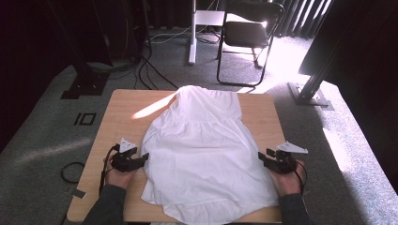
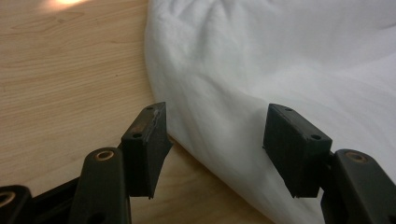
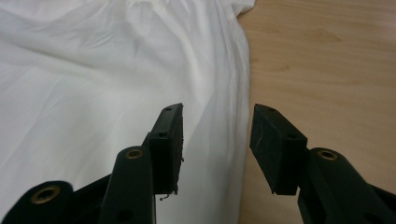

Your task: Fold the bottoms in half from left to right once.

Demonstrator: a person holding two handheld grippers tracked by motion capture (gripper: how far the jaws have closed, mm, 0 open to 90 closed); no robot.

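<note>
A white dress [image 1: 204, 150] lay spread flat on a wooden table [image 1: 117, 117], between the two tongs. The left tongs [image 1: 143, 158] stood open at the dress's left edge, jaws apart with the hem's border between them, not pinched. The right tongs [image 1: 261, 156] stood open at the opposite edge, likewise astride the cloth's border. Beyond the dress, on the carpet past the table, the high view showed a black folding chair [image 1: 248, 35], a white post [image 1: 192, 33] and loose cables [image 1: 150, 70]. The gripper views showed close wrinkles in the cloth [image 2: 261, 60] [image 3: 93, 84] and bare wood.
</note>
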